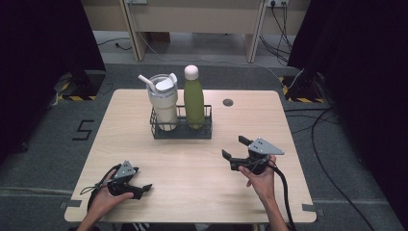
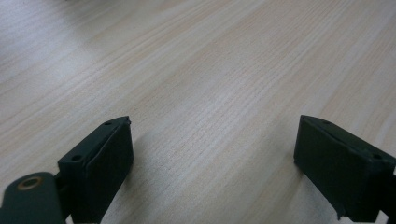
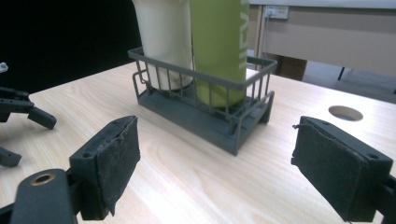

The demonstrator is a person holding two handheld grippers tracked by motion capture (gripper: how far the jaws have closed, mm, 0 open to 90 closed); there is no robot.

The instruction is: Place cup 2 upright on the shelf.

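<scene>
Tabletop carries wire basket holding green bottle and tumbler; our right gripper and left gripper jaws apart, empty. Risk: clipping the basket rim, tipping bottle.

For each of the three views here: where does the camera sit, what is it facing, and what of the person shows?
High view: above the person's side, facing forward and down on the table; both forearms, left gripper and right gripper show.
Left gripper view: on that gripper, facing bare tabletop; its two open jaws show.
Right gripper view: facing the wire basket, cream tumbler and green bottle; open jaws show.
Shared: high and right gripper views both show the basket.
</scene>
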